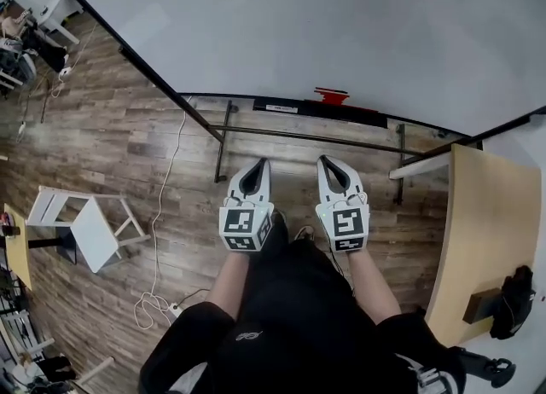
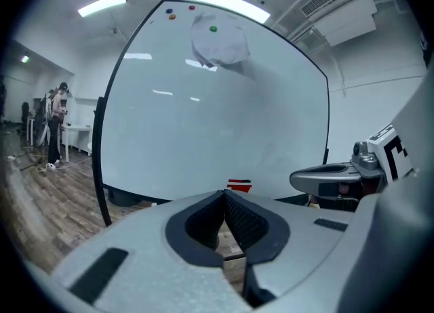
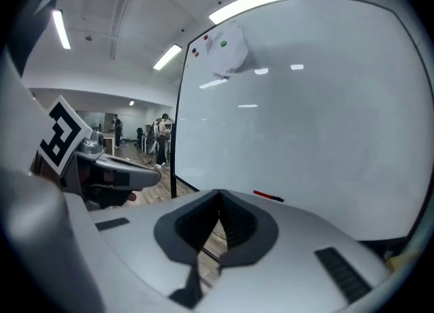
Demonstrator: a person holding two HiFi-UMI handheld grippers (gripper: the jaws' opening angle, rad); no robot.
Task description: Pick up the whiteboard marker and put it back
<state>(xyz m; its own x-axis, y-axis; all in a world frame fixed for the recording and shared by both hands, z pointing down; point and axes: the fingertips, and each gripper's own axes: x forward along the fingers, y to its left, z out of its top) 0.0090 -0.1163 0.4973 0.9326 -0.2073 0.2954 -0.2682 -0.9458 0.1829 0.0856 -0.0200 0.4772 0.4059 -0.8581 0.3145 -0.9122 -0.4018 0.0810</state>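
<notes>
A red whiteboard marker (image 1: 331,94) lies on the black tray (image 1: 290,108) along the bottom edge of the big whiteboard (image 1: 341,26). The left gripper view shows the marker (image 2: 239,184) just beyond the jaw tips, and the right gripper view shows the marker (image 3: 268,196) as a thin red stick with a dark end. My left gripper (image 1: 260,163) and right gripper (image 1: 327,160) are side by side in front of me, well short of the tray, pointing at the board. Both are shut, tips touching, with nothing between them (image 2: 224,193) (image 3: 218,193).
The whiteboard stands on a black frame with a crossbar (image 1: 299,135) over the wood floor. A white stool (image 1: 85,226) and a white cable (image 1: 166,213) are at the left. A wooden table (image 1: 478,230) with a black object (image 1: 512,303) is at the right. Paper (image 2: 218,44) hangs high on the board.
</notes>
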